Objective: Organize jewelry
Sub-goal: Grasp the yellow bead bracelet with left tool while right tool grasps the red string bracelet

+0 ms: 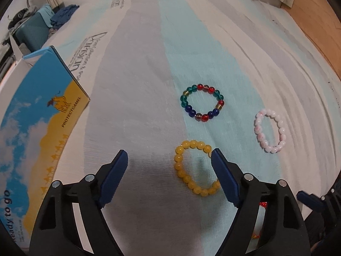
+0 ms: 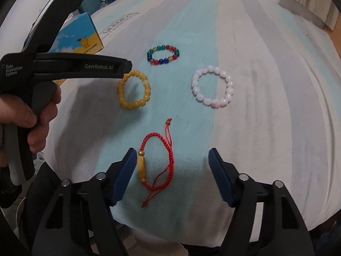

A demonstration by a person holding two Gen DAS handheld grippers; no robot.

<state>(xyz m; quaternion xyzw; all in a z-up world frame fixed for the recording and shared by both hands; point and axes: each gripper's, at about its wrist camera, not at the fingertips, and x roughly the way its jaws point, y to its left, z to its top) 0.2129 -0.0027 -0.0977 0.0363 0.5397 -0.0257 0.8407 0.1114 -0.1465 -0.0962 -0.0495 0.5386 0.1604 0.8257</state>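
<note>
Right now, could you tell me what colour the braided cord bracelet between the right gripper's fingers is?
Red, with tan beads; the braided cord bracelet shows best in the right wrist view.

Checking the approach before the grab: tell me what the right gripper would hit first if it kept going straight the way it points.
Most likely the red braided bracelet, lying on the striped cloth between the open fingers of the right gripper, nearer its left finger. Depth is hard to judge.

Black plastic left gripper [image 1: 169, 176] and right gripper [image 2: 172, 173], blue ridged pads, silver pivot screws, white "GenRobot.AI" lettering
</note>
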